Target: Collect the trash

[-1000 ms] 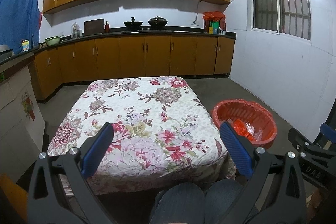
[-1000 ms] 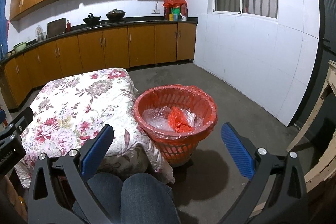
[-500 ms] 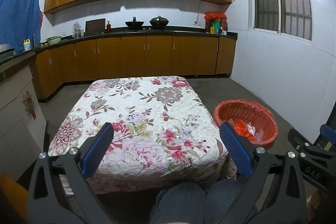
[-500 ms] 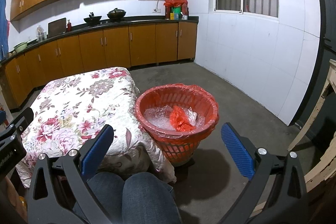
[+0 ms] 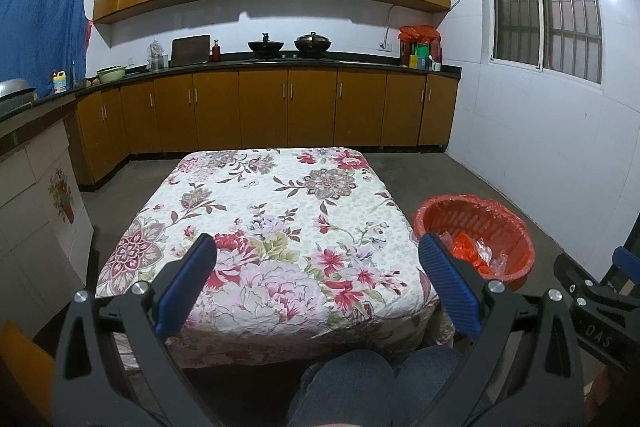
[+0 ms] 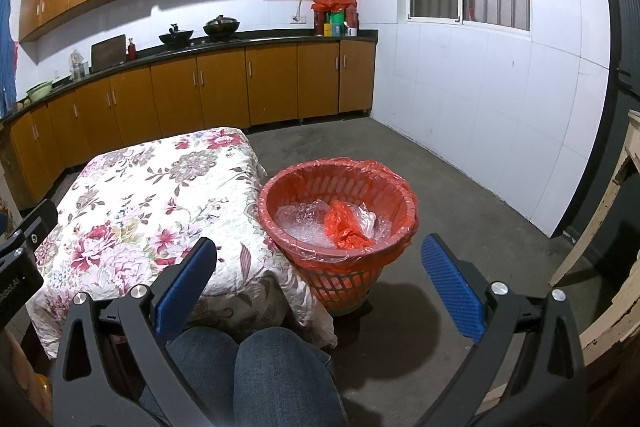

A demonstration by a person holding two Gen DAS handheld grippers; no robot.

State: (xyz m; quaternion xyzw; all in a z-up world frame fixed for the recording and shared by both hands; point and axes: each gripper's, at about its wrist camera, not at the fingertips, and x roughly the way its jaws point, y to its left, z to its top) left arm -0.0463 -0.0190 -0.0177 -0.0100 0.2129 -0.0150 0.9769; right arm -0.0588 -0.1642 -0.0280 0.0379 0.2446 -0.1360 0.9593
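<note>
Now, left tongs point(image 5: 316, 255): spread wide, holding nothing.
Right tongs point(image 6: 319, 259): likewise wide, holding nothing.
Trash point(image 6: 346, 225): already inside the lined basket point(image 6: 280, 195) beside your table point(image 5: 280, 211).
Risk: reaching low could tip that light basket.

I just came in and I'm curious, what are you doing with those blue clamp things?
A seated person holds two grippers, both open and holding nothing. The left gripper points over the flowered tablecloth. The right gripper points toward the red basket beside the table, where an orange bag and clear plastic already lie.
</note>
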